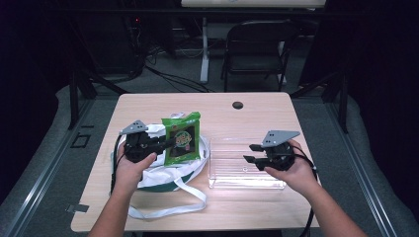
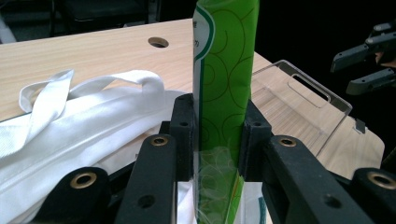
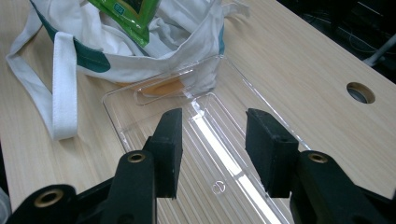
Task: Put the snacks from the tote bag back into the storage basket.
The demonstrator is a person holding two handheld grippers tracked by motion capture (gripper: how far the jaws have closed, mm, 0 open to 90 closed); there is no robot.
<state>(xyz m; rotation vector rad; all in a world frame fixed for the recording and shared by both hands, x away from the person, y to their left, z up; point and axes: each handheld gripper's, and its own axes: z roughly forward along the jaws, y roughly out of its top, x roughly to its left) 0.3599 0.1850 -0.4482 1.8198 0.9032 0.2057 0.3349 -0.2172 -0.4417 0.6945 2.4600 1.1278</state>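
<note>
The green packet (image 1: 182,138) stands upright over the white bag (image 1: 163,173), just beside the empty clear tray (image 1: 247,181) on the table.

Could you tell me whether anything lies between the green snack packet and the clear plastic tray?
Nothing visible does: the green snack packet, clamped in the left hand-held gripper, hangs beside the clear plastic tray, whose inside holds nothing.

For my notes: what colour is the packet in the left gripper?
Bright green packet with swirl pattern, best in left gripper view.
</note>
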